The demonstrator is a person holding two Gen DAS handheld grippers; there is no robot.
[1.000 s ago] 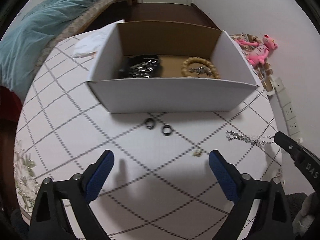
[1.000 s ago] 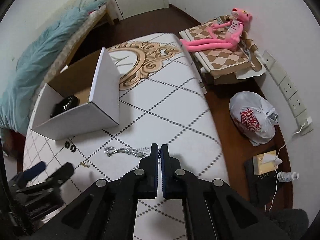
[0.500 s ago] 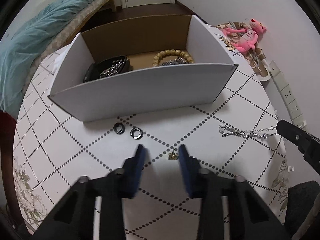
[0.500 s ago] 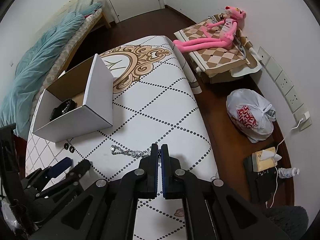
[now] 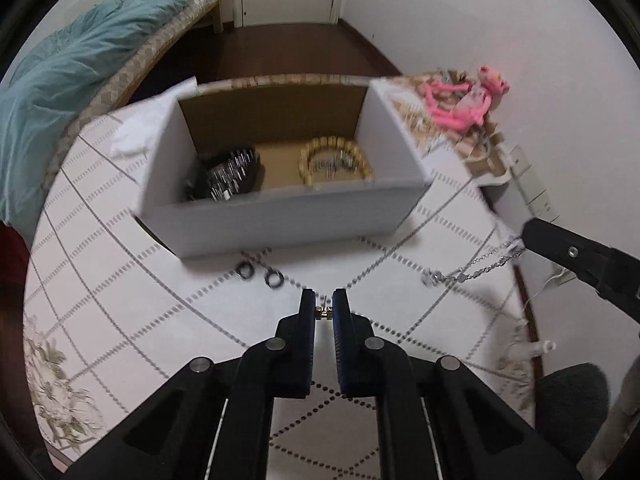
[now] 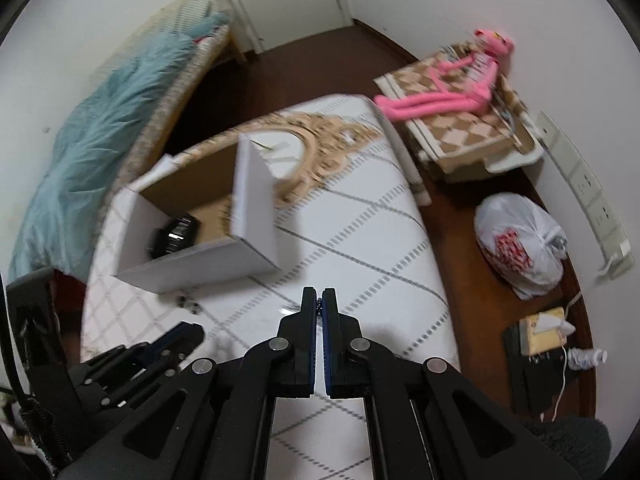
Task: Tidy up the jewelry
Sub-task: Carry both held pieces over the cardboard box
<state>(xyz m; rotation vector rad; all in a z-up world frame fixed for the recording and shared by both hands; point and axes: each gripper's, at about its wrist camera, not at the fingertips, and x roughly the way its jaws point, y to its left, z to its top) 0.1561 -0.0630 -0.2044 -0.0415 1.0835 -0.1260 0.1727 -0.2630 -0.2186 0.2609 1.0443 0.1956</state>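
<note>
Left gripper (image 5: 324, 304) clenched on a small gold earring (image 5: 323, 313); right gripper (image 6: 319, 300) clenched on a silver chain (image 5: 474, 268).

Chain dangles from the right gripper above the counter (image 5: 120, 280) near its right edge. Two dark rings (image 5: 260, 274) lie on the counter just beside the near wall of the white box (image 5: 280, 220), which sits toward the far edge. Inside the box lie a black watch (image 5: 230, 174) and a wooden bead bracelet (image 5: 336, 158), apart.
</note>
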